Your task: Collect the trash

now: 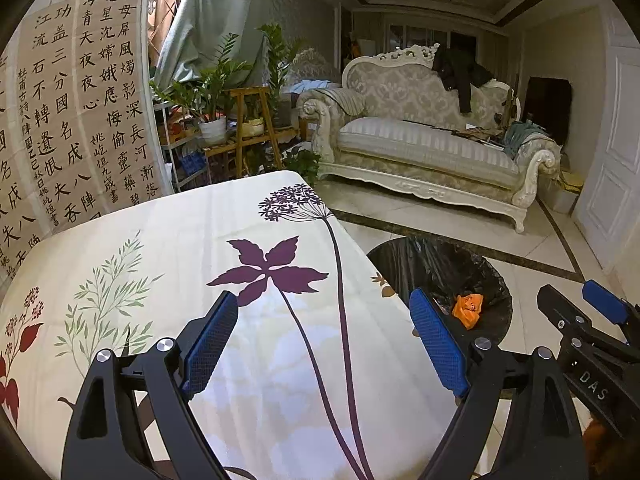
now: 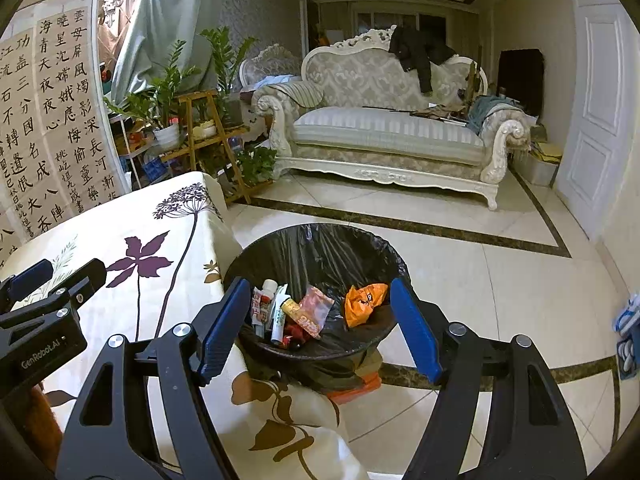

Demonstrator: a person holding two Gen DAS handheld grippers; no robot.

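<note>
Several pieces of trash already lie in the black-lined bin (image 2: pixel 320 272) on the floor beside the table: an orange wrapper (image 2: pixel 362 302), a pink snack packet (image 2: pixel 314 310), a small white bottle (image 2: pixel 269 289) and a white tube (image 2: pixel 280 316); the flowered tablecloth (image 1: pixel 200 240) shows no litter on the part in view, so by my reading the collecting is nearly or wholly done, though the near end of the table is hidden behind the tools; the left gripper (image 1: pixel 324 344) hangs over the cloth with its blue pads spread wide and nothing between them, released; the right gripper (image 2: pixel 316 324) hangs above the bin mouth, its jaws also spread and empty, the trash seen between the pads lying well below in the liner and untouched; what remains, if anything, is a check of the table for strays
</note>
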